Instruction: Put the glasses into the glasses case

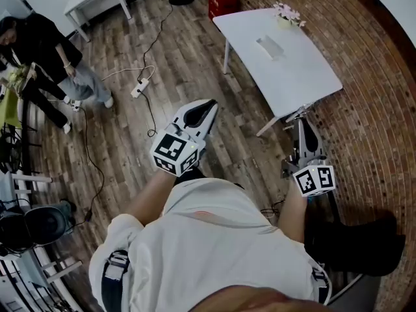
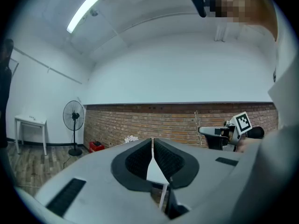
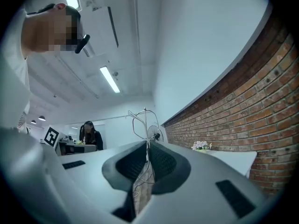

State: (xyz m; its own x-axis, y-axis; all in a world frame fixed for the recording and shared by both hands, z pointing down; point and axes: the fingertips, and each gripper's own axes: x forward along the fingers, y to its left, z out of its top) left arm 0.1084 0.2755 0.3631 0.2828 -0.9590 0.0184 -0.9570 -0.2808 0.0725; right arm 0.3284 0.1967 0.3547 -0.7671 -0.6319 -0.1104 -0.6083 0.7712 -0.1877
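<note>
Pinching glasses [image 3: 140,119], right gripper [image 3: 147,146]; left gripper [image 2: 153,143] closed; white table [image 1: 305,70] ahead

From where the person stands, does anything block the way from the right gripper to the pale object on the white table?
Nothing visible does. The right gripper, jaws shut on a thin wire frame, is near the table's front corner; only bare tabletop leads to the pale object, and the flowers stand beyond it.

Bright ceiling tube light [image 2: 83,11]; fisheye edges dark, bent; images sharp.
</note>
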